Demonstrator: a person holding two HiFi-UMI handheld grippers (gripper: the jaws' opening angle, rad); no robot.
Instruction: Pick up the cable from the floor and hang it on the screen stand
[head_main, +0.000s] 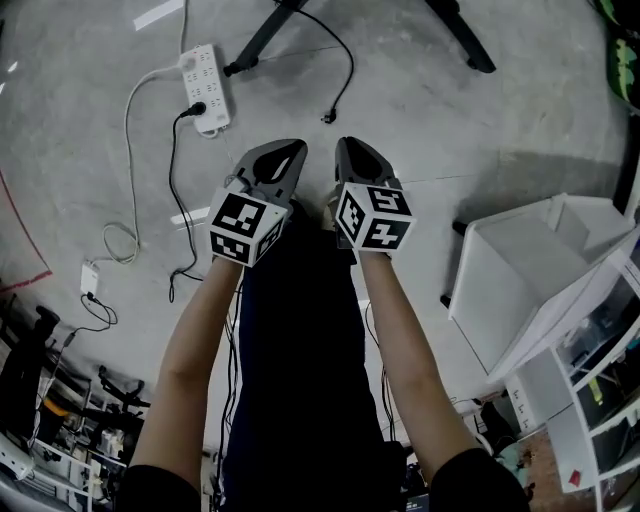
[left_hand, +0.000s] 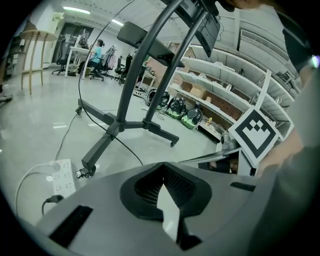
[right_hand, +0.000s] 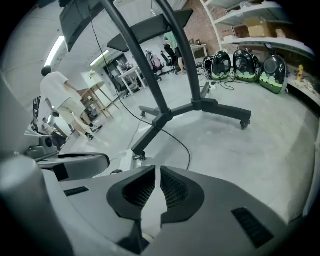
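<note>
A thin black cable (head_main: 348, 70) lies on the grey floor, curling down from the screen stand's black legs (head_main: 258, 40) to a loose plug end (head_main: 326, 118) just beyond my grippers. The left gripper (head_main: 290, 150) and right gripper (head_main: 350, 148) hang side by side above the floor, both pointing at that plug. Each is shut with nothing between its jaws. From the left gripper (left_hand: 163, 164) the stand (left_hand: 145, 85) rises ahead. From the right gripper (right_hand: 159, 167) the cable (right_hand: 182, 142) runs across the floor from the stand's base (right_hand: 200, 106).
A white power strip (head_main: 205, 88) with white and black leads lies at the left. White shelving and a box (head_main: 520, 270) stand at the right. A person (right_hand: 62, 97) stands far off, and green-black cases (right_hand: 245, 62) line the wall shelves.
</note>
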